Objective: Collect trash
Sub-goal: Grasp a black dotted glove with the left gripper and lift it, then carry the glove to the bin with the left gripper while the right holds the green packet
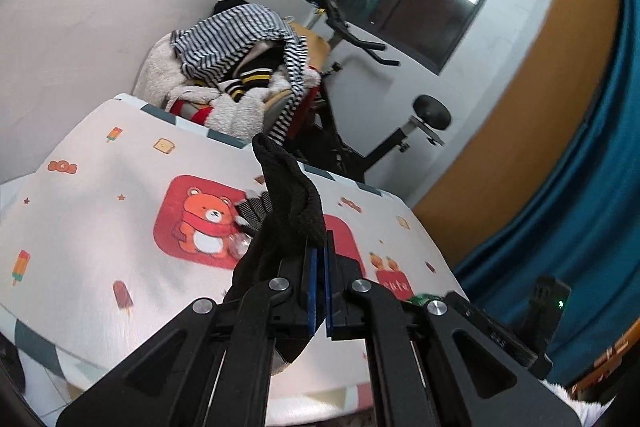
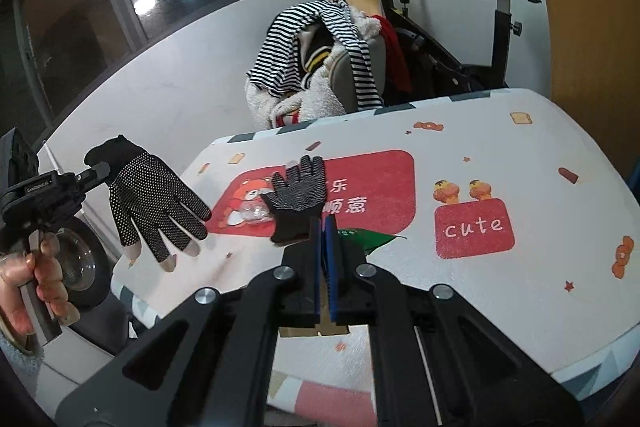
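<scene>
Two black gloves with white grip dots are both held. In the left wrist view my left gripper is shut on the cuff of one glove, which drapes over the fingers. The right wrist view shows that same glove hanging off the table's left side from the left gripper, whose handle a hand grips. My right gripper is shut on the cuff of the second glove, its fingers pointing away over the table. A crumpled clear plastic piece lies just left of it.
A green leaf-shaped wrapper and a cardboard scrap lie on the cartoon-print tablecloth near my right gripper. Behind the table stand a chair piled with clothes and an exercise bike. A blue curtain hangs at the right.
</scene>
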Available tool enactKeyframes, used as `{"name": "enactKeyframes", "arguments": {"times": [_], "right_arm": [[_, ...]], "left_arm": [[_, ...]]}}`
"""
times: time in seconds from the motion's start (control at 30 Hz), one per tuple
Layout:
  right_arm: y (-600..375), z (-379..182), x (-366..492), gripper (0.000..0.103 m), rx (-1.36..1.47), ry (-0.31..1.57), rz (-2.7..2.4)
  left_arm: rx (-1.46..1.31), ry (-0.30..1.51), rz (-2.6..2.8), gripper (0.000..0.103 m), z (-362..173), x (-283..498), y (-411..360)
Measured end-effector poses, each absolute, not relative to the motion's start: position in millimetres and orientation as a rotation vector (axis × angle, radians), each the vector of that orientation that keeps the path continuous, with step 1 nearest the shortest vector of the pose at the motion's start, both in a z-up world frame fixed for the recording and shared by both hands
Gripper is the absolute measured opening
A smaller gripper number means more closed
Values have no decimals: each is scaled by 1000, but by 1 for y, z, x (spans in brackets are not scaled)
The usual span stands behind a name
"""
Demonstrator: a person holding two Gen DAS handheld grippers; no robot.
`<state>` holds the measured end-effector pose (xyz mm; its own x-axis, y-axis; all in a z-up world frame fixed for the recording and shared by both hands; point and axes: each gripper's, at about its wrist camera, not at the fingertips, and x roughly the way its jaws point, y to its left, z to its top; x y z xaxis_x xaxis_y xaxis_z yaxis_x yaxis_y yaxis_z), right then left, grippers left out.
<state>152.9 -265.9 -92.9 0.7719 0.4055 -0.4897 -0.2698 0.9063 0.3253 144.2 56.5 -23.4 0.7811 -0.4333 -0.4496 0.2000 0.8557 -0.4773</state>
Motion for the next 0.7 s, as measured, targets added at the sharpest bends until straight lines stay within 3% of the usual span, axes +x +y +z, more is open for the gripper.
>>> {"name": "enactKeyframes", "arguments": {"times": [0.37,0.7], "right_arm": [[-261,-84,103,7,226,564,410],[-261,-86,74,7,229,556,431]], "left_arm": [[-390,616,-439,3,-25,69,31],[-278,723,-509,3,-63,15,-1]]}}
